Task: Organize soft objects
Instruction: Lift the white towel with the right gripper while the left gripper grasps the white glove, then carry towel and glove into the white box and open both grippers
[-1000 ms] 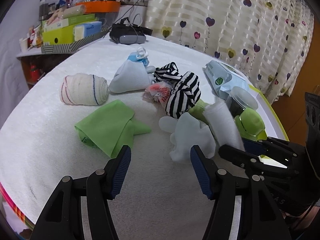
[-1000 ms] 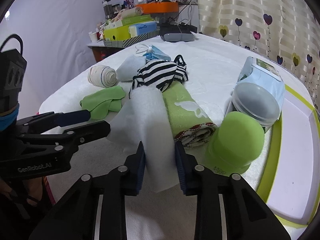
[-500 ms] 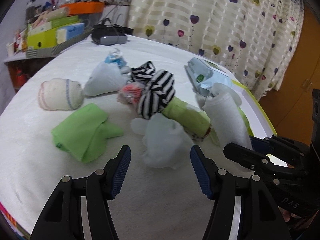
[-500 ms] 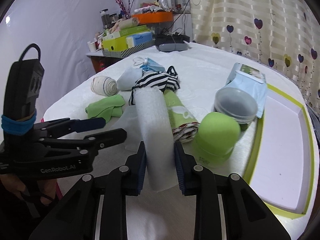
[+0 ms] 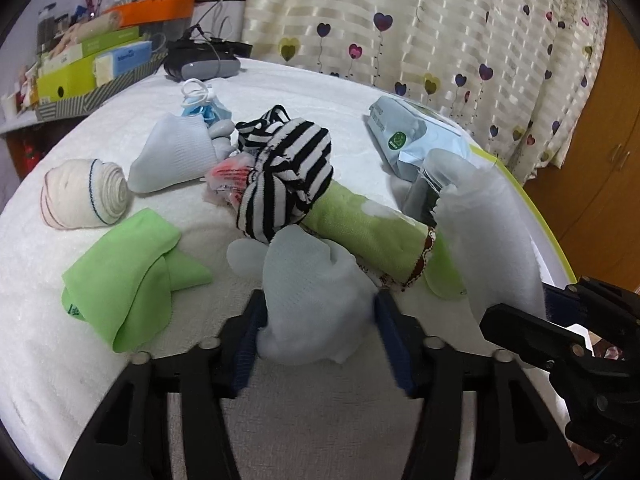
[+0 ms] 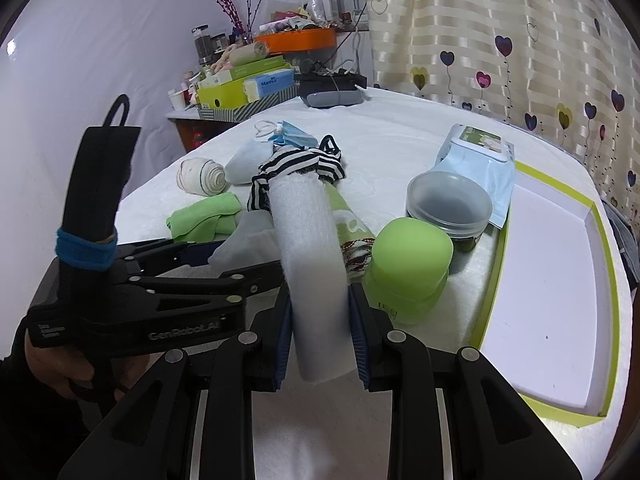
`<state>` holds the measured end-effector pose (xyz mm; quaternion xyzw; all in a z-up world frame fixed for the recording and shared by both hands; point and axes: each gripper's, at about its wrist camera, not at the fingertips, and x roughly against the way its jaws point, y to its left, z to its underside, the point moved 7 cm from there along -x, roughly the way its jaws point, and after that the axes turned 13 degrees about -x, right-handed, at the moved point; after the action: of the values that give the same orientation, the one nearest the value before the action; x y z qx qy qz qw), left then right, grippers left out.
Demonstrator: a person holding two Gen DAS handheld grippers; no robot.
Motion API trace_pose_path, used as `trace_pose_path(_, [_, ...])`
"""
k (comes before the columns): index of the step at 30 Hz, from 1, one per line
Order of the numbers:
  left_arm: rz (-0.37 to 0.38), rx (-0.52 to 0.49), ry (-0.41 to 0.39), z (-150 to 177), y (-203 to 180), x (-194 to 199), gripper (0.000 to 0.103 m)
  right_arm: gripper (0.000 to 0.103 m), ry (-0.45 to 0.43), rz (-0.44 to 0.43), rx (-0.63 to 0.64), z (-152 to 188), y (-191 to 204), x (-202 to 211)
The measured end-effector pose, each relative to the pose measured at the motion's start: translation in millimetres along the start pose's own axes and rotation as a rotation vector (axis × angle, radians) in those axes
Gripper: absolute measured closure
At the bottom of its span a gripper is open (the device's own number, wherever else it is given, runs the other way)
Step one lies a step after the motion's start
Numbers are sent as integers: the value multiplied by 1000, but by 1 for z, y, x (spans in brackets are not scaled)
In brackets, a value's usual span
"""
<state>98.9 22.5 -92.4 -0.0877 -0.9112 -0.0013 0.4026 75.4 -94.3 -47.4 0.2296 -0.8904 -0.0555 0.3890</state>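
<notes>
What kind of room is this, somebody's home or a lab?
Most likely a room in a home. Heart-patterned curtains hang behind a table covered with a white towel, and a cluttered shelf of boxes and jars stands at the back, beside a wooden door.

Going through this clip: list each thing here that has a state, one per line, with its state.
Left tool: jaws just been closing, around the pale blue cloth.
Right tool: shut on the white rolled cloth.
Striped sock: balled up.
Green cloth: loosely folded, flat.
Cream bandage roll: rolled.
Clear round container: lid on.
White tray: empty.
</notes>
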Motion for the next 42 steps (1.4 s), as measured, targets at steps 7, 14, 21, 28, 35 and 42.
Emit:
trace_pose_path(7, [-21,-24,-18,0,-5,12,65,75,-7,-1,1,0,0,2])
trace_pose_path(14, [-30,-33,-59,0,-13,37,65,75,-26,-4,2,1,2,11])
trace_pose_path(21, [-35,-47,-110,-4,-23,63,65,75,-56,-7,-2,4,4,24])
trace_pose_path(28, [-24,-54,-148,-11,-33,78,65,75,-93,-4,-7,3,3,38])
trace_pose_path(35, [-20,-69,-164,-16,-40,85,65,75,-115,7,-26,2,-5,48])
trace_pose_path(42, [-2,-90,-179,-26,-51,85,65,75,-137,24,-50,-1,-19,55])
